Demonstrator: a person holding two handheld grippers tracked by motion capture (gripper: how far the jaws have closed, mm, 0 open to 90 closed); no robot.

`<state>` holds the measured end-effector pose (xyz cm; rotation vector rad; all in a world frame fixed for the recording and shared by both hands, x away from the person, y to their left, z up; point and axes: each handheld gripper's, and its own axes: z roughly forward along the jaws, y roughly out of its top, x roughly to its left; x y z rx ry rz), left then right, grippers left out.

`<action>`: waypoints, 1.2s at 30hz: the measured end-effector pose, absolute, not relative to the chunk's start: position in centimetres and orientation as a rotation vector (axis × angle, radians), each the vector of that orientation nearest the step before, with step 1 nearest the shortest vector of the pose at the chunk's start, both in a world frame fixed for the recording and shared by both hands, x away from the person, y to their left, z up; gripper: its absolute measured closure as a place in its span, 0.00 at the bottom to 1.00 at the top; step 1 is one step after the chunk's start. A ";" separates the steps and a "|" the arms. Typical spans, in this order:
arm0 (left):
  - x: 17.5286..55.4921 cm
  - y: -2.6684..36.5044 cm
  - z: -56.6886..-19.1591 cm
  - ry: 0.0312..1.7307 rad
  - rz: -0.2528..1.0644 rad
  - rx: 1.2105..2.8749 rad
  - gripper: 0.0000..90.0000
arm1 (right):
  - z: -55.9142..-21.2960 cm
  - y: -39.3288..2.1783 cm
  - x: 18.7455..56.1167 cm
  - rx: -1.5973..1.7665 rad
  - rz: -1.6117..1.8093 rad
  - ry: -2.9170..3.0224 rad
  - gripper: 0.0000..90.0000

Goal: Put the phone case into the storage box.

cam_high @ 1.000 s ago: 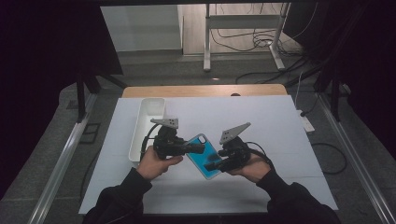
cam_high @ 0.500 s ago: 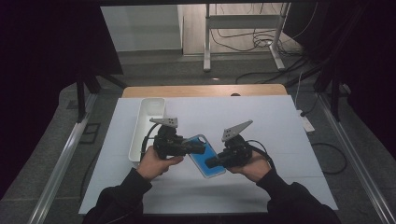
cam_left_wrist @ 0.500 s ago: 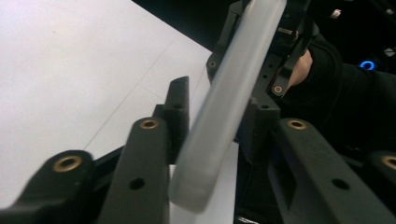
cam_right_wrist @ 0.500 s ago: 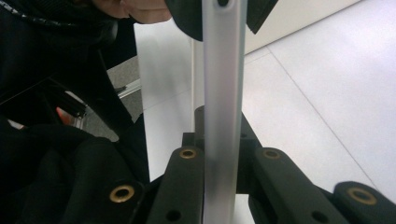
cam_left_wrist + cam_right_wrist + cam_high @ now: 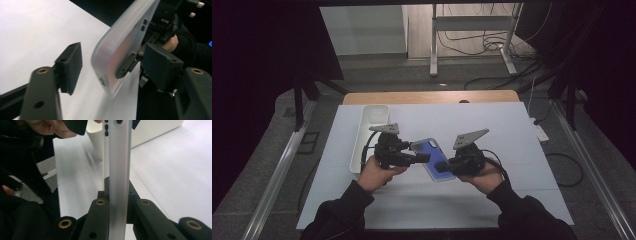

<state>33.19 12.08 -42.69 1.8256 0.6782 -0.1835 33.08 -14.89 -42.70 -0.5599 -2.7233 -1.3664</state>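
A translucent phone case [image 5: 430, 156], blue in the high view, is held off the white table between the two hands. My right gripper [image 5: 445, 165] is shut on its near end; in the right gripper view the case [image 5: 119, 157] stands edge-on, rising from between the jaws of the right gripper [image 5: 119, 206]. My left gripper [image 5: 421, 158] is open around the case's far end. In the left gripper view the case [image 5: 120, 47] sits between the two pads [image 5: 71, 65] of the left gripper [image 5: 115, 66] with a gap on each side.
A long white tray [image 5: 371, 130] lies on the table's left part, just behind my left hand; its wall [image 5: 152, 132] also appears in the right gripper view. The white table sheet [image 5: 512, 135] spreads to the right and front.
The case has tilted and shifted slightly right and away from me. My left gripper's jaws now reach around its far end.
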 end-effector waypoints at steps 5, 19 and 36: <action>33.2 12.5 -42.5 0.732 -0.127 1.805 0.24 | -42.6 -15.1 33.1 -0.584 -1.390 -2.732 0.95; 33.2 12.3 -42.4 0.854 -0.026 1.841 0.00 | -42.5 -15.3 32.9 -0.710 -1.467 -2.783 0.95; 32.8 12.1 -42.3 0.873 -0.016 1.886 0.45 | -42.5 -15.1 32.6 -0.796 -1.508 -2.787 0.95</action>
